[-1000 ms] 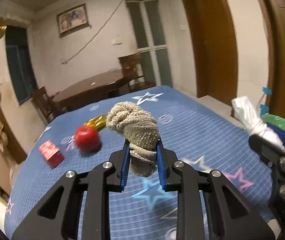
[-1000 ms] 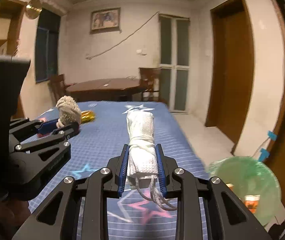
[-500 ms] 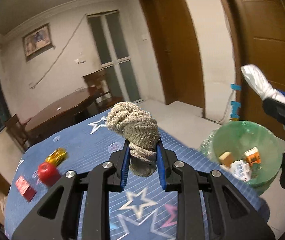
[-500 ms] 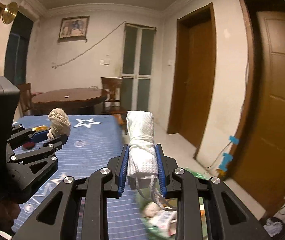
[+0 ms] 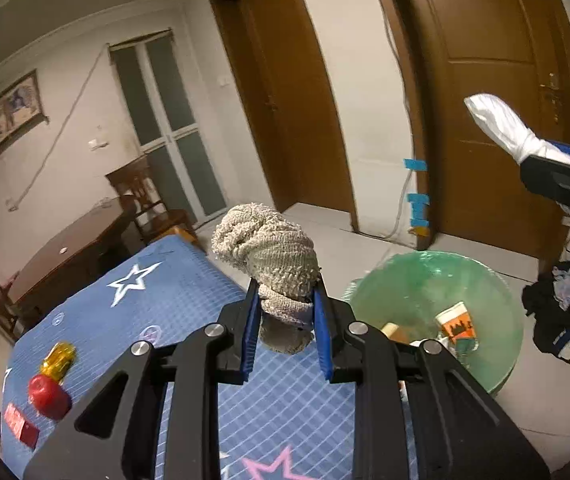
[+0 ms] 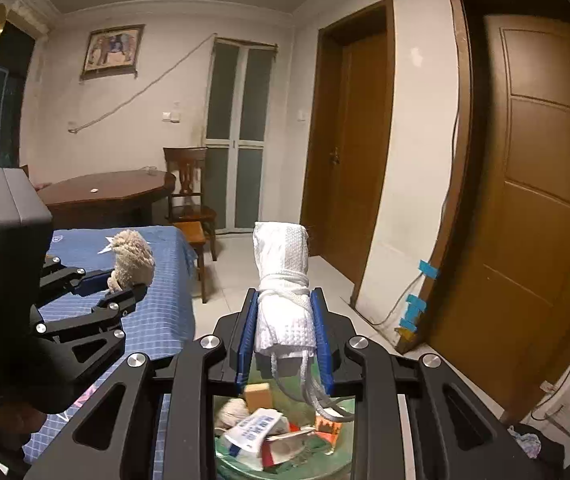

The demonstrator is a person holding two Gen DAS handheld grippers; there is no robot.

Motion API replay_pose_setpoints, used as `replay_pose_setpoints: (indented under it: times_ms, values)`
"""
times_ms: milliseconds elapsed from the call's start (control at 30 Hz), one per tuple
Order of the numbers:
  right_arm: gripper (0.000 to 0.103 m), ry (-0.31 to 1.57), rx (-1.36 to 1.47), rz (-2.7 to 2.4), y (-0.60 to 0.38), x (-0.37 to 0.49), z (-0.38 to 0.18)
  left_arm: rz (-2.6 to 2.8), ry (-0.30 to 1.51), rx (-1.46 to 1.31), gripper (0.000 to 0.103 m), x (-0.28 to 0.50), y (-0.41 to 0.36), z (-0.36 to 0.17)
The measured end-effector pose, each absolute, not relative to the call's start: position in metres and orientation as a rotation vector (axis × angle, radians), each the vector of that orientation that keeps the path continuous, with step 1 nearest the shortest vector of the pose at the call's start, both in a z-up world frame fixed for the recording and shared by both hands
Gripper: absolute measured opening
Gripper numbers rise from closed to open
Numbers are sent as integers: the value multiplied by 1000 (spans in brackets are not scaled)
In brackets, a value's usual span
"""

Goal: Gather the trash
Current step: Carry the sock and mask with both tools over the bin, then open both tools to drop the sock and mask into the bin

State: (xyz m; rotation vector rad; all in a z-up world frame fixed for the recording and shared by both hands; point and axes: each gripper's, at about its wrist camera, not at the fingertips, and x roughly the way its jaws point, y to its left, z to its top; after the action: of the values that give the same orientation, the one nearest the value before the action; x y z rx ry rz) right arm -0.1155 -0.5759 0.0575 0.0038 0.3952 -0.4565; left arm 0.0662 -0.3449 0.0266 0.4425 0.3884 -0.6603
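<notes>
Over the green bin [image 6: 285, 440], the white roll [image 6: 283, 280] stands upright.

I could read nothing: the print on the white packet [image 6: 256, 428] in the green bin [image 5: 501, 344] and the red box [image 5: 19, 424] was blurred.

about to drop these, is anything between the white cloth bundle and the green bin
Nothing visible is. The white cloth bundle, clamped in the right gripper, hangs over the open green bin, with only trash already inside below it. The left gripper with its beige rag stays off to the side.
</notes>
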Motion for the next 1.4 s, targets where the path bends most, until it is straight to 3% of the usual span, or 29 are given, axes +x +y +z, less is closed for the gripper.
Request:
replay_pose_setpoints:
  times_ms: [567,867,900,933,967,1033,1400]
  values:
    - [27,591,258,-457,-649,-91,-6,-1005,595,524,23,87,-417,-34]
    - [28,640,289,-468,-660,-74,-23,-1062,642,518,27,92,-431,-41]
    - [29,641,293,-464,-662,-71,-25,-1071,653,515,28,94,-432,-41]
    - [35,646,292,-464,-663,-67,-27,-1076,665,516,39,95,-434,-42]
    - [39,647,291,-468,-660,-66,-28,-1058,658,512,56,97,-434,-43]
    - [47,643,294,-472,-662,-64,-28,-1030,643,495,69,100,-431,-42]
    - [47,632,304,-496,-657,-71,-34,-1007,582,465,69,90,-407,-29]
